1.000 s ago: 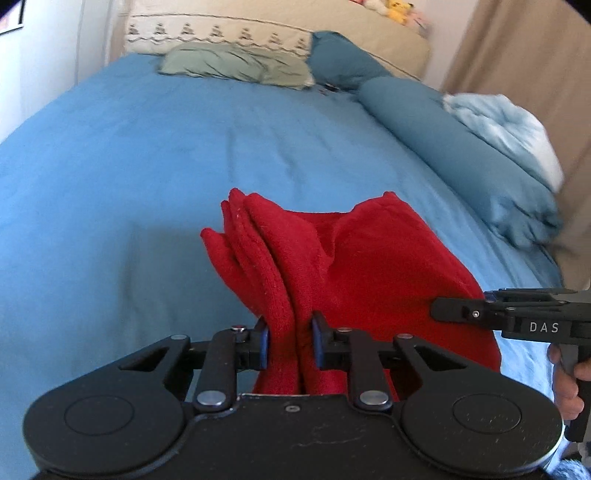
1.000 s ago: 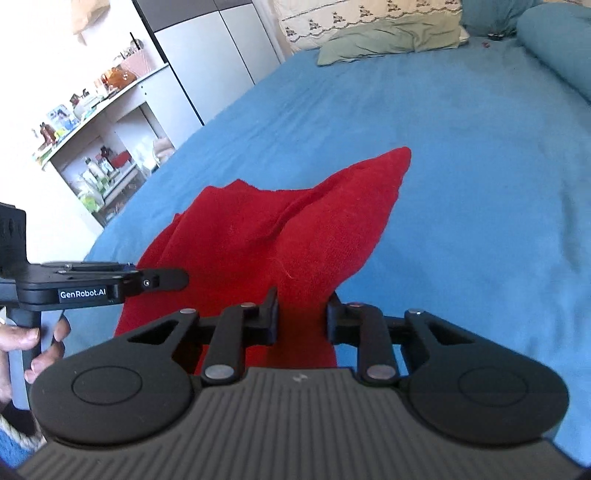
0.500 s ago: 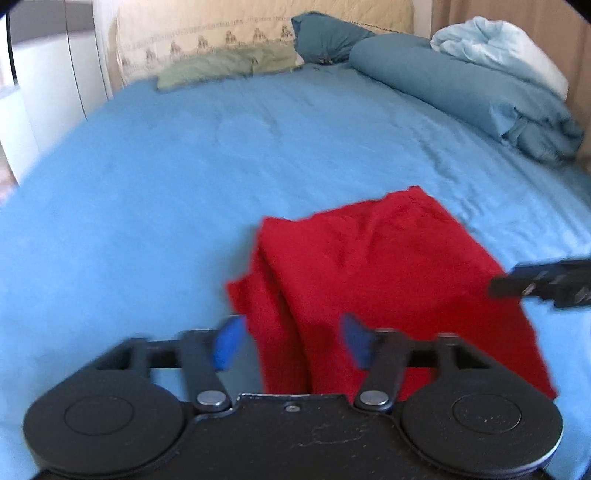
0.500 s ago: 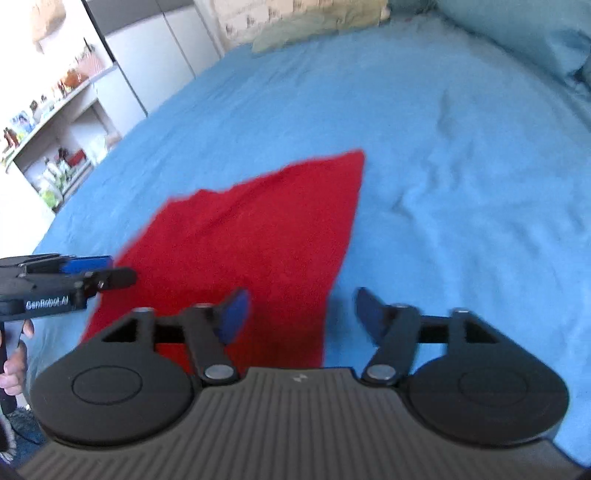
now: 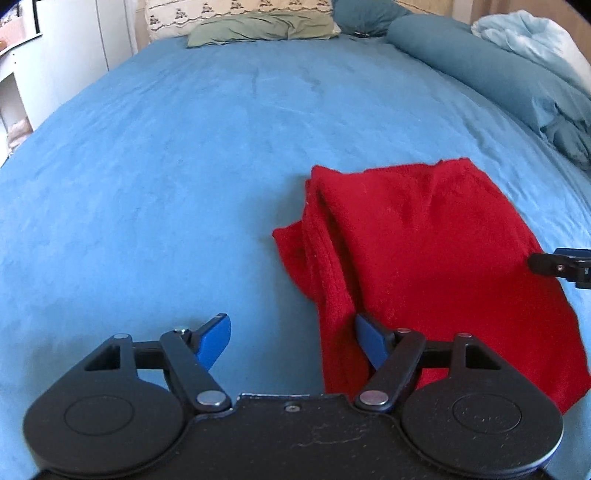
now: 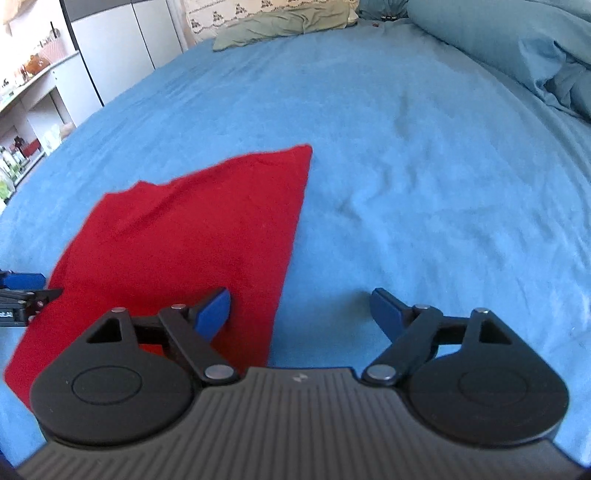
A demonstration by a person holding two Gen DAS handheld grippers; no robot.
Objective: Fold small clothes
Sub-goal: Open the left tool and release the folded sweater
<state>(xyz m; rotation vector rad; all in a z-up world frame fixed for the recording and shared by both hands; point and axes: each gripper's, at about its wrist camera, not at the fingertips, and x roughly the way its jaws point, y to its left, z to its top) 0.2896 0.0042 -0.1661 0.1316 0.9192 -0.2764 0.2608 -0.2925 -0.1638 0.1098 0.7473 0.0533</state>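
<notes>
A small red cloth [image 5: 436, 254] lies folded on the blue bed sheet [image 5: 166, 166], with bunched folds along its left edge. My left gripper [image 5: 293, 341] is open and empty at the cloth's near left corner; its right finger rests over the cloth edge. In the right wrist view the red cloth [image 6: 192, 229] lies flat, and my right gripper [image 6: 301, 314] is open and empty, straddling the cloth's right edge. The right gripper's tip shows in the left wrist view [image 5: 561, 264]; the left gripper's tip shows in the right wrist view [image 6: 26, 291].
A rolled teal duvet [image 5: 498, 81] runs along the bed's right side. A green pillow [image 5: 258, 31] lies at the head. A white wardrobe [image 6: 122, 48] and cluttered shelves [image 6: 22, 110] stand left of the bed.
Both grippers were shut on the red cloth and held it up. They have opened, let it go and drawn back; the cloth now lies flat on the bed.
</notes>
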